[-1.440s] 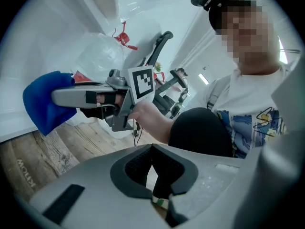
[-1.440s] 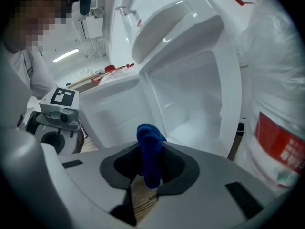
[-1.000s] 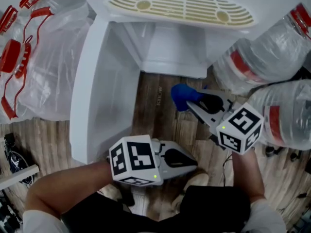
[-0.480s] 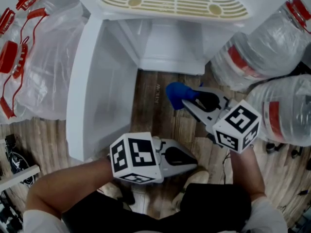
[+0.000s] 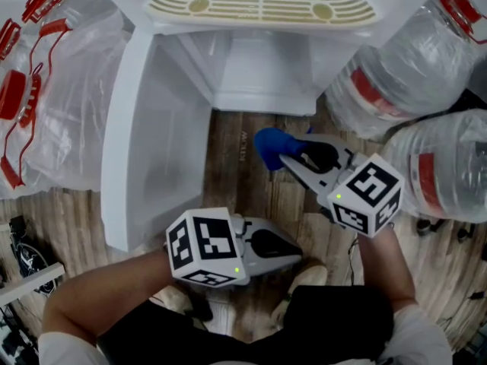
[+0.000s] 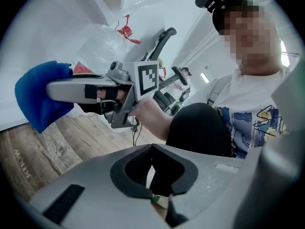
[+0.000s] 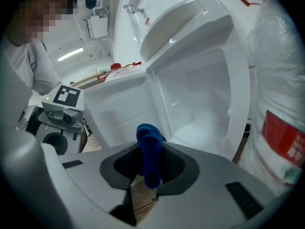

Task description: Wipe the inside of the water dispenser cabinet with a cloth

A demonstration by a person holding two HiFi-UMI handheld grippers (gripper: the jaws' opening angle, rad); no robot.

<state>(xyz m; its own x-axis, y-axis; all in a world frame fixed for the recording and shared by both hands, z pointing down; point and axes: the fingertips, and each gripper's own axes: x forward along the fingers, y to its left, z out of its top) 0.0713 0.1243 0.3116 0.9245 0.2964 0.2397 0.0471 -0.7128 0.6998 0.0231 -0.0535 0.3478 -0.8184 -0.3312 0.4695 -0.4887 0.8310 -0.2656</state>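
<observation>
R gripper: jaws clamped on cloth; marker cube toward the person, tips aimed at cabinet opening.
Cloth: blue, bunched. In R gripper view it sticks up out of the jaw gap, a fold hanging down between the pads. In L gripper view it bulges past the R jaw tips.
Cloth pos.: outside cabinet, just in front of its lower front edge, over floor. Contact w/ cabinet: none seen.
L gripper: jaws closed together, nothing between them. Held low, near the person's lap, pointing to the person's right. Well apart from cabinet.
Cabinet: white, interior bare, door swung wide open on the left in head view.
Grille: cream, slotted, on the dispenser above the cabinet opening.
Bottles: 2 big clear water bottles w/ red bands, right of cabinet, one upper, one lower; lower one just beside R gripper's cube.
Bags: clear plastic w/ red handles, left of door.
Floor: wood planks.
Person: L forearm along bottom of head view; dark trousers below both grippers.
</observation>
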